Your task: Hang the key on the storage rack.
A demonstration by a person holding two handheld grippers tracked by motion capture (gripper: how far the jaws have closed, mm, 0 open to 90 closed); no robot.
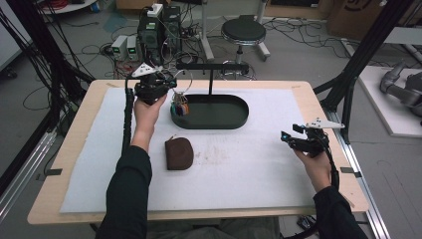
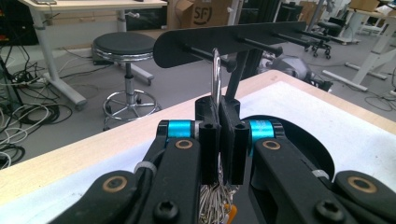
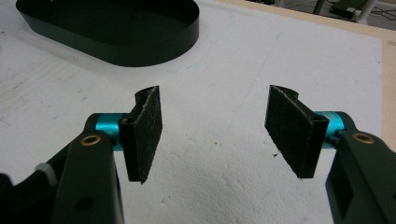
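Black two-jaw grippers [image 2: 219, 140] with cyan collars, brass-ringed pivots, grey triangular top plates and trailing black cables; dark long sleeves [image 1: 128, 194].

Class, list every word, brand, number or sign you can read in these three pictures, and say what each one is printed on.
"SF": on the brown cardboard box standing on the floor behind the table, in the left gripper view.
A large dark mark on the cardboard box at the top right of the high view: cut off, not readable.
The grippers, the black tray and the brown pouch bear no lettering that can be made out.

Shiny metal key ring [image 2: 216, 74]; matt black rack [image 2: 229, 41].
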